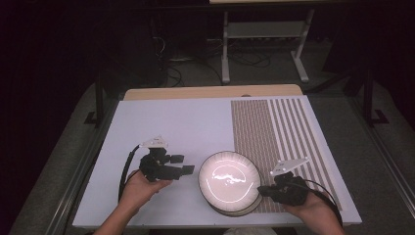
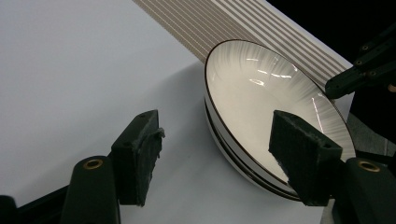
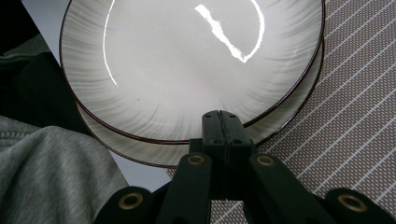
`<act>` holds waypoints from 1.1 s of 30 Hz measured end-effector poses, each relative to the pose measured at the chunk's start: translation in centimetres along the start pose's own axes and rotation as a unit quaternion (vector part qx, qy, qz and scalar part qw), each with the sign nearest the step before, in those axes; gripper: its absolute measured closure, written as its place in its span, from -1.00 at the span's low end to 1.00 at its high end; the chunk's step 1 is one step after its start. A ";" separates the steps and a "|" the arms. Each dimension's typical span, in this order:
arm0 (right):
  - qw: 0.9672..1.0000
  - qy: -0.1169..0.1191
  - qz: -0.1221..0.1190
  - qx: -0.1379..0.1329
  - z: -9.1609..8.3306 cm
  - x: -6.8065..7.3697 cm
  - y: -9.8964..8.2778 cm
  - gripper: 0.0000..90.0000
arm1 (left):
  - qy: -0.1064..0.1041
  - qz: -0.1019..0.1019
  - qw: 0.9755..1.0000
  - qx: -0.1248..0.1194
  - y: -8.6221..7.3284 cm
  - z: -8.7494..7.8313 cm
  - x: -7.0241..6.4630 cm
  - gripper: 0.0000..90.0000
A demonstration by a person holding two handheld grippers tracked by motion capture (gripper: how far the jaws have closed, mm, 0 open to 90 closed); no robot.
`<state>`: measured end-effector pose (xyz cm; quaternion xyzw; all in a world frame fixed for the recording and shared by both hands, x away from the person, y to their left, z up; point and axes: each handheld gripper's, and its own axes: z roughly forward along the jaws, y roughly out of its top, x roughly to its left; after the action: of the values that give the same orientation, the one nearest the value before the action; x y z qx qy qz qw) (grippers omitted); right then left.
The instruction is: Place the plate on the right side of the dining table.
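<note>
Right gripper [image 1: 263,190] jaws pressed together at plates' [image 1: 229,182] rim, gripping nothing, left gripper [image 1: 182,164] jaws apart, empty, beside plates.

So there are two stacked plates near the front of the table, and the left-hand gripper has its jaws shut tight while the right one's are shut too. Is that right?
Not quite. The left gripper has its jaws standing open, apart from the stacked plates, as the left gripper view shows. The rest holds: the right gripper has its jaws shut at the plates' rim, near the table's front edge.
</note>
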<state>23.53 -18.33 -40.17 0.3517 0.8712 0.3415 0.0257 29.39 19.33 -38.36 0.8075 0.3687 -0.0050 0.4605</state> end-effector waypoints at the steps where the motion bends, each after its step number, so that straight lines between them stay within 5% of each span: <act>1: 1.000 0.000 0.000 0.000 0.1 0.0 0.0 0.98 | 0.001 0.000 1.000 0.003 0.0 0.1 -0.1 -0.25; 21: 1.000 0.004 0.003 -0.013 2.0 0.2 1.1 0.98 | 0.003 -0.023 0.998 0.053 -0.2 2.7 -1.6 -0.11; 33: 1.000 -0.004 0.003 -0.021 3.7 0.8 2.1 0.98 | 0.043 -0.040 0.996 0.061 -0.1 3.2 -1.5 0.23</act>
<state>25.23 -14.57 -41.57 0.3548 0.8628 0.3585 0.0356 29.31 16.06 -39.75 0.8182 0.4191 -0.0114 0.3934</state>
